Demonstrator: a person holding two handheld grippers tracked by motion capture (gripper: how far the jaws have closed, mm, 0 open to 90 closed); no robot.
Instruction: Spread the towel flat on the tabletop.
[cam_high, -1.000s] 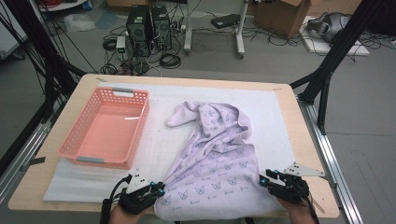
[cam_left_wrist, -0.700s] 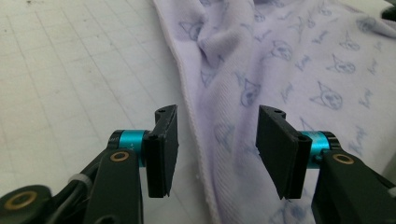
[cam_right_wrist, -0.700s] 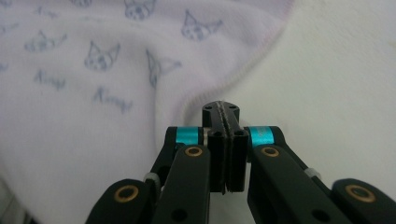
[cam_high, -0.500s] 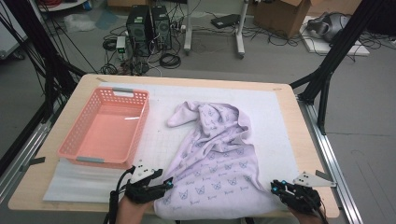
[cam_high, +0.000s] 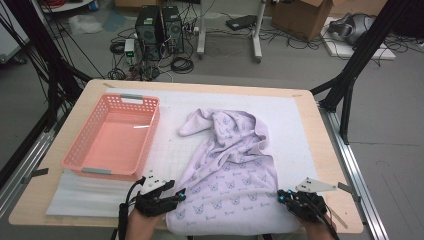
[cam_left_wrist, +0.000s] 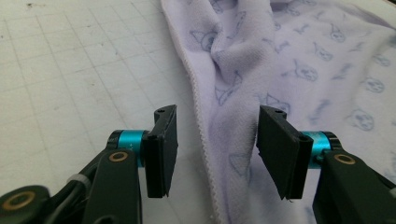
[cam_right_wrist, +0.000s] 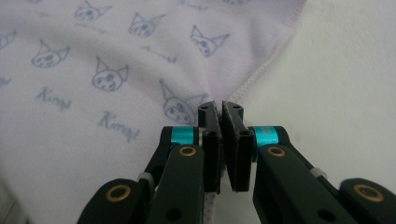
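On the white mat (cam_high: 300, 130), both hands low, each hand-held gripper at the lilac cloth's (cam_high: 235, 175) edges.

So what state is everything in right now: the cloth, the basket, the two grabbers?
Cloth: crumpled at the far end, flatter near the person, hanging over the table's near edge.
Basket: upright, empty.
Left gripper: open, the cloth's hem between its jaws, pads not pressing.
Right gripper: just closed, pinching the cloth's edge.
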